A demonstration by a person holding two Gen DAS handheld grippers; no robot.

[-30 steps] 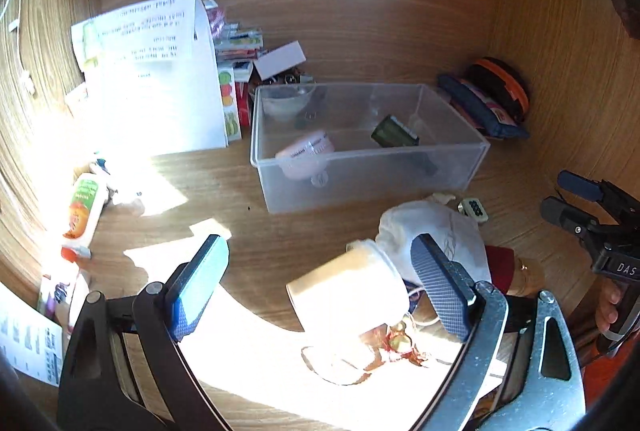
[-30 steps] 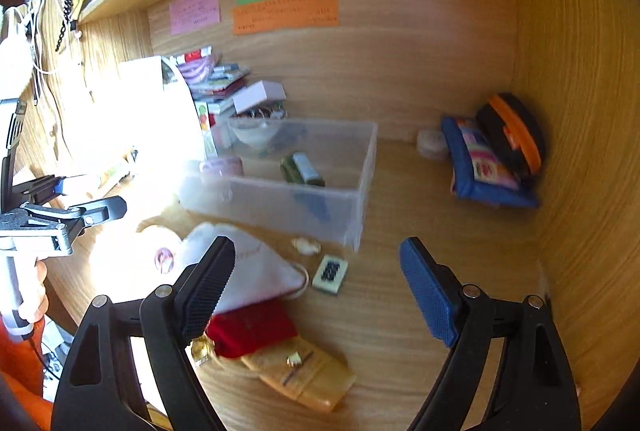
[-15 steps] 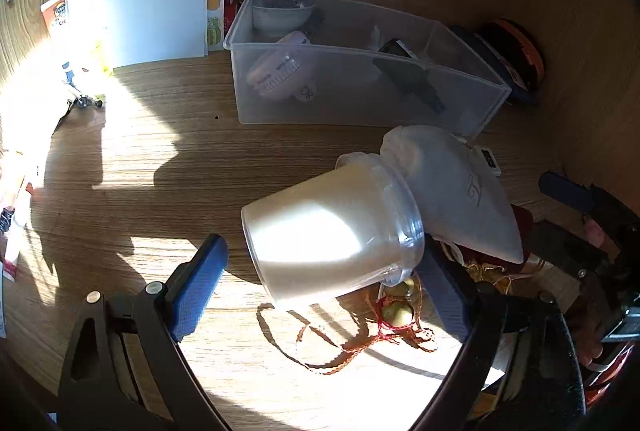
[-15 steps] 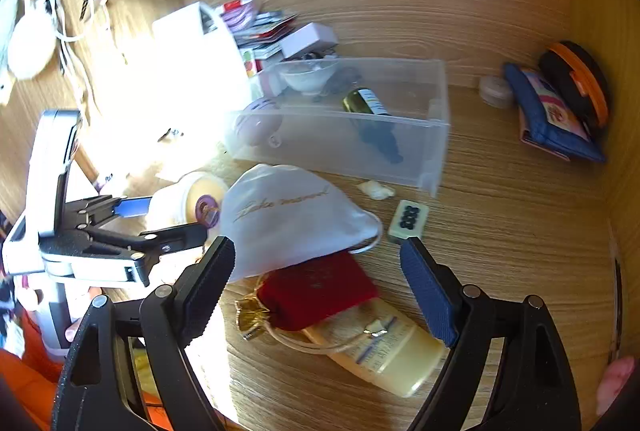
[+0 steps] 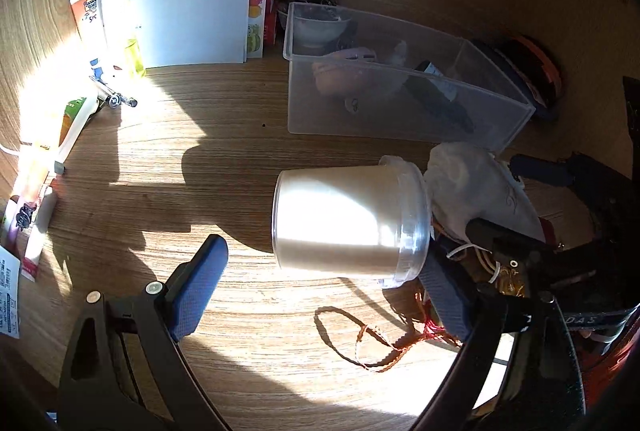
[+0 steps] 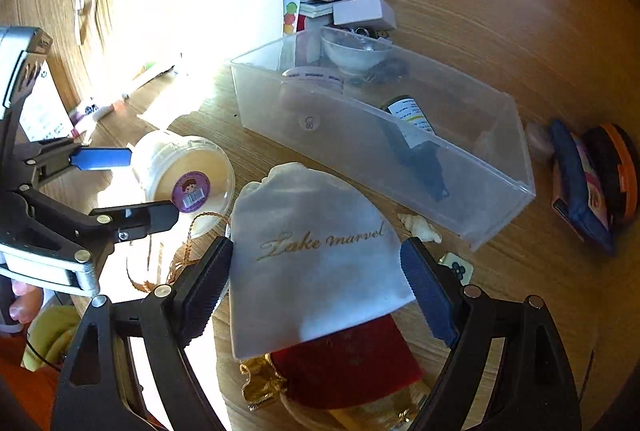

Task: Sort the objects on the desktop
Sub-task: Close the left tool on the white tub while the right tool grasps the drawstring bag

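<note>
Between our right gripper's (image 6: 316, 279) spread fingers lies the white drawstring pouch (image 6: 312, 255), its gold lettering facing up, the pads standing just off its edges without pinching it. A second ago these fingers framed bare desk (image 6: 500, 271) with the pouch off to the lower left; now we have swung over it and come lower. Under the pouch's near end sit a red pouch (image 6: 352, 367) and gold cord. Left of it, our left gripper (image 5: 320, 287) brackets the white jar (image 5: 344, 223) lying on its side, one pad by the lid rim, the other clear of the base, so the fingers stand apart. Earlier the jar showed small and tilted; now it fills the middle of the left view. Beyond both, the clear plastic bin (image 6: 400, 151) holds a bowl and a dark bottle, unchanged. Farthest right, the blue pouch (image 6: 576, 191) leans at the wall.
</note>
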